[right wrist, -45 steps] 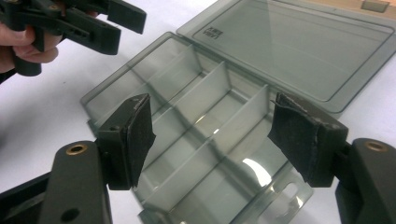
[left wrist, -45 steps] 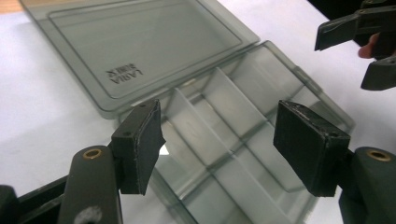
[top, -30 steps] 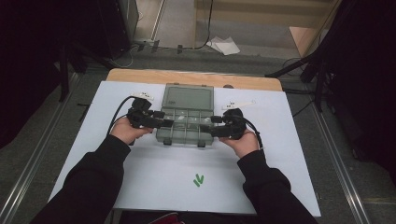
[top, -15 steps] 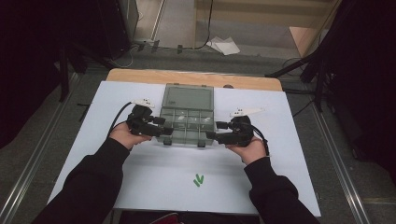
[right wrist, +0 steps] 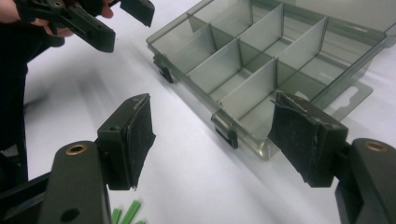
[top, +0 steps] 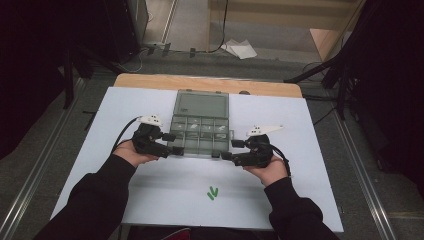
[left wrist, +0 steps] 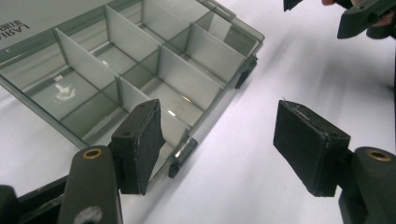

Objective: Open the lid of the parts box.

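Your left gripper (top: 172,142) sits at the near left corner of the open compartment box (top: 201,127), jaws spread and holding nothing; your right gripper (top: 231,150) waits just off the near right corner, equally spread. The right gripper view adds green strips (right wrist: 125,214) on the white sheet (top: 310,130); the high view places them nearer you.

Smoky grey see-through box (top: 201,131), white table (top: 300,190), green bits (top: 213,192)
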Motion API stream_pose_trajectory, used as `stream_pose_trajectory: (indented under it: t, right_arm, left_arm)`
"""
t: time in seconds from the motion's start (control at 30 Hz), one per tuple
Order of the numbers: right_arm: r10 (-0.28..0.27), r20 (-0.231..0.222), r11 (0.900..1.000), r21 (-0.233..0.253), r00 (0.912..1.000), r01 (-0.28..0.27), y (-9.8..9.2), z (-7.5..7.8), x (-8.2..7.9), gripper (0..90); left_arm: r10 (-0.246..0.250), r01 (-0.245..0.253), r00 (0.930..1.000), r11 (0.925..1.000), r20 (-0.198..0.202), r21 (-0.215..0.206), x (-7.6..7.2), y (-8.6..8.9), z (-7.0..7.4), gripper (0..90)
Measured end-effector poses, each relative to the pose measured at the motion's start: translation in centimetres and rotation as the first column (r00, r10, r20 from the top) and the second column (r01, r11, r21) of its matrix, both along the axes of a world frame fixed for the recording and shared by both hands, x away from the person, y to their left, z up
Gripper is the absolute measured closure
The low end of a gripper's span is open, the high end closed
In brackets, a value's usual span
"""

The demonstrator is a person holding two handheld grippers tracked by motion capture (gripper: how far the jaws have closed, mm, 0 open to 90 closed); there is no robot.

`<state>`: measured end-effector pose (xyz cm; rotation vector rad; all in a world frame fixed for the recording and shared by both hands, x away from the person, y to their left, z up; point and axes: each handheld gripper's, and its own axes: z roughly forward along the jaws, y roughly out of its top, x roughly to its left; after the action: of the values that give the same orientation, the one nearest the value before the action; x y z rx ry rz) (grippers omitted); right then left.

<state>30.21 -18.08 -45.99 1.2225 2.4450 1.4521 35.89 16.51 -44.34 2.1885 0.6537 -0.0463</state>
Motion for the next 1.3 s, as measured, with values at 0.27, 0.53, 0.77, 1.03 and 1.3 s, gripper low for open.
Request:
stream_pose_trajectory:
  t: [0.27, 0.53, 0.77, 1.03, 1.3]
  right_arm:
    - [-0.001, 0.0, 1.0, 0.004, 1.0, 0.001, -0.6, -0.1, -1.1, 30.8]
    - [0.001, -0.005, 1.0, 0.007, 1.0, -0.001, -0.9, -0.9, -2.3, 30.9]
    - [0.013, 0.005, 1.0, 0.006, 0.9999, -0.013, -0.7, -0.8, -3.4, 31.0]
    - [0.031, 0.002, 1.0, 0.004, 0.9995, -0.031, -0.5, -0.9, -3.9, 31.0]
    - [0.031, 0.002, 1.0, 0.0, 0.9995, -0.031, -0.6, -1.0, -4.3, 31.0]
  left_arm:
    - [0.005, -0.005, 0.9999, 0.9997, 0.013, -0.022, -1.1, 0.6, -0.1, 31.7]
    - [-0.02, 0.02, 0.9992, 0.9997, 0.034, -0.015, -2.4, 0.7, -0.5, 31.7]
    - [-0.013, 0.014, 0.9988, 0.9997, 0.047, -0.023, -3.1, 1.1, -0.7, 31.7]
    - [-0.015, 0.015, 0.9986, 0.9998, 0.05, -0.013, -4.2, 1.4, -1.3, 31.7]
    - [-0.017, 0.017, 0.9981, 0.9999, 0.059, 0.001, -5.5, 2.5, -1.5, 31.7]
